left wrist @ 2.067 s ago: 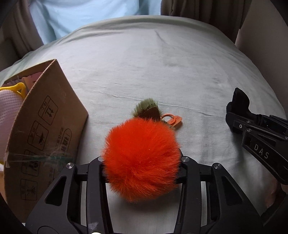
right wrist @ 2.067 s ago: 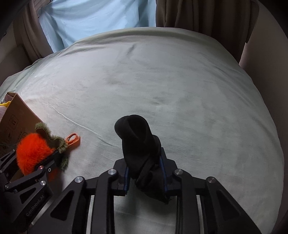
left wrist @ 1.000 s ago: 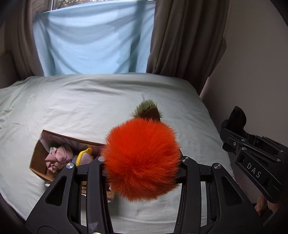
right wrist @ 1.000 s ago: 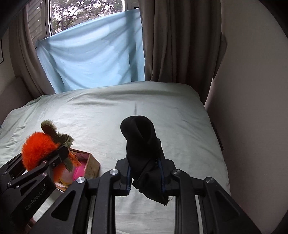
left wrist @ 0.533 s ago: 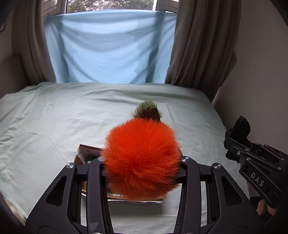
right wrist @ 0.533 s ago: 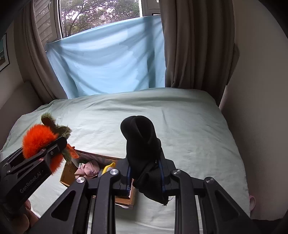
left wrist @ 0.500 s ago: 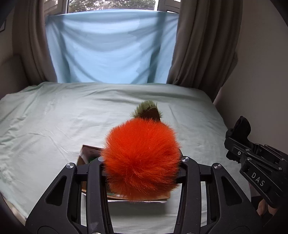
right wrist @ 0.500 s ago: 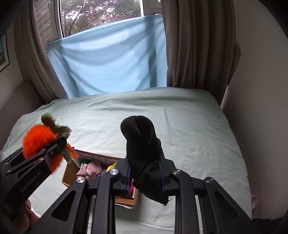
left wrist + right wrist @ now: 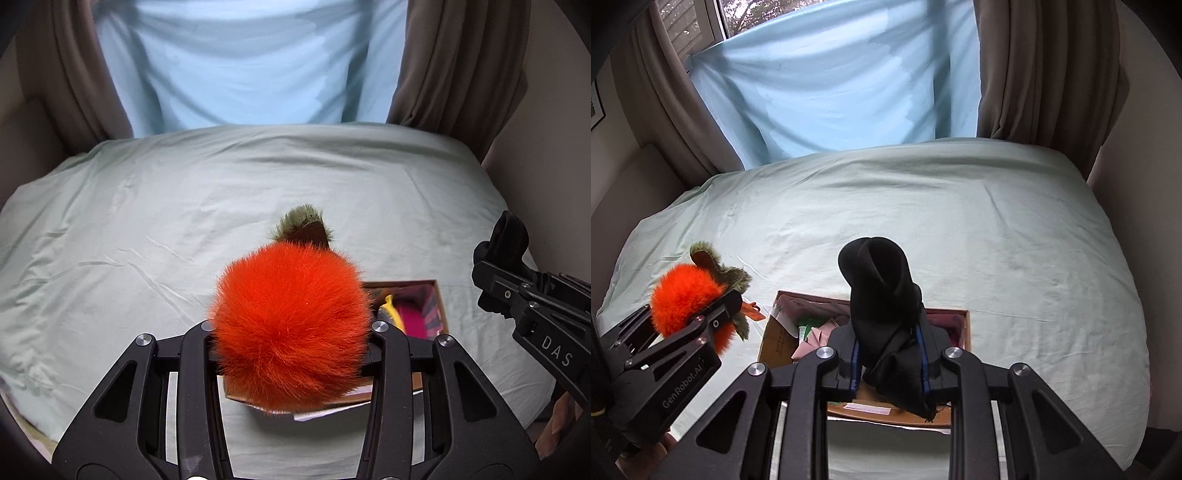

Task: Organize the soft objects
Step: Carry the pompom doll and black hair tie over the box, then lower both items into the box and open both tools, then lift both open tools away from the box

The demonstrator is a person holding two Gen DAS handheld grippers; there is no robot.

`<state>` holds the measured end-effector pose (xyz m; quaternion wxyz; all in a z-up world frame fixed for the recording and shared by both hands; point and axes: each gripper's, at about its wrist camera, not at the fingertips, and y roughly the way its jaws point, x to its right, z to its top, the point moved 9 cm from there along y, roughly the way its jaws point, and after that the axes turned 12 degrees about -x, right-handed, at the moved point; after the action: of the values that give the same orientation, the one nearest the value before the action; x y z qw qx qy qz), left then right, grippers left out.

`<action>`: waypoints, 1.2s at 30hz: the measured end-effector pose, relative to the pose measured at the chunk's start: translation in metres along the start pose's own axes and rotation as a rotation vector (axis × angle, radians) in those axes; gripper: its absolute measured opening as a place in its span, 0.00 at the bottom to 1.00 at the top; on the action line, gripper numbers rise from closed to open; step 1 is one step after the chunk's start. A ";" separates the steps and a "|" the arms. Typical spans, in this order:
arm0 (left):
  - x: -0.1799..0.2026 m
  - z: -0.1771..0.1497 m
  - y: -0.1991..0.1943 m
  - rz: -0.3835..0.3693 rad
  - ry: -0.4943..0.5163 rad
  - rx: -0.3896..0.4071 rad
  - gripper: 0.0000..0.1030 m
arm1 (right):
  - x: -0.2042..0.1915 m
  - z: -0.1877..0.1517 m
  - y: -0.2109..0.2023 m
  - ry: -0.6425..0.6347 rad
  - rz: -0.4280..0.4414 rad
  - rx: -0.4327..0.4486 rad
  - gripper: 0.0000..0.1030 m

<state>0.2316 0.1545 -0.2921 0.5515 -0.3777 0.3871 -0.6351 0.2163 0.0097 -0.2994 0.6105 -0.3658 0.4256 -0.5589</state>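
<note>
My left gripper (image 9: 291, 328) is shut on a fluffy orange pompom toy (image 9: 291, 325) with a green-brown tuft and an orange tag. In the right wrist view that toy (image 9: 687, 295) hangs at the left, above the sheet beside the box. My right gripper (image 9: 888, 347) is shut on a rolled black sock (image 9: 882, 295), held over the open cardboard box (image 9: 775, 339). The box (image 9: 441, 306) lies on the pale green bed and holds pink, yellow and green soft items. In the left wrist view the pompom hides most of the box.
The bed sheet (image 9: 997, 240) spreads wide around the box. Brown curtains (image 9: 1034, 74) and a light blue cloth (image 9: 831, 85) hang behind the bed. A beige wall (image 9: 546, 129) runs along the right edge of the bed. A person's hand (image 9: 557, 417) shows under the right gripper.
Both grippers have swept across the bed with their loads. The box has shifted from lower left to under the right gripper, and the view tilts further down.
</note>
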 end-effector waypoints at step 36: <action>0.026 -0.098 0.160 -0.121 0.165 -0.460 1.00 | -0.011 -0.020 0.173 0.145 0.193 -0.477 0.99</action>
<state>0.2054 0.1213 -0.4769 0.3789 -0.4626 0.5416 -0.5908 0.2622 0.0397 -0.4651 0.5254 -0.4160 0.6210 -0.4065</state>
